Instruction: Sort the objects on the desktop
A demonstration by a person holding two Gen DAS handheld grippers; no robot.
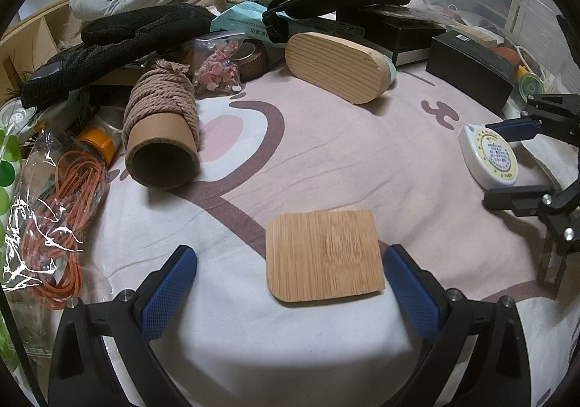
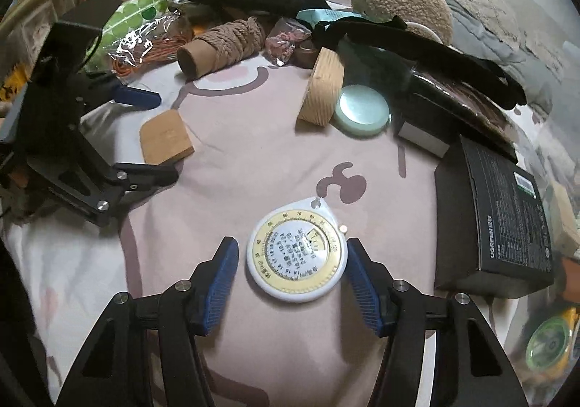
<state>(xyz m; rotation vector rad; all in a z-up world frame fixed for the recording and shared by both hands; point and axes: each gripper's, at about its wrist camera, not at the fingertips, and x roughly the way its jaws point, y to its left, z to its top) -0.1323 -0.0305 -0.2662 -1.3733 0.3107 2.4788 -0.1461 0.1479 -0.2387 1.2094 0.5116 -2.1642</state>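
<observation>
Bamboo coaster [image 1: 323, 256] matt; tape measure [image 2: 296, 257] glossy plastic.

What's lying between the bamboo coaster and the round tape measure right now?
Nothing: only bare printed cloth between the bamboo coaster and the round tape measure, seen from the right wrist view.

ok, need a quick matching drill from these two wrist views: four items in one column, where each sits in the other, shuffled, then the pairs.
Items:
1. flat square bamboo coaster
2. round white tape measure with a yellow dial
3. cardboard tube wrapped in tan rope
4. black rectangular printed box

Places:
A. lying on its side by the orange rubber bands
B. between the open left tool's fingers
C. on the cloth just right of the tape measure
D. between the open right tool's fingers

Pairs: 1-B, 2-D, 3-A, 4-C
</observation>
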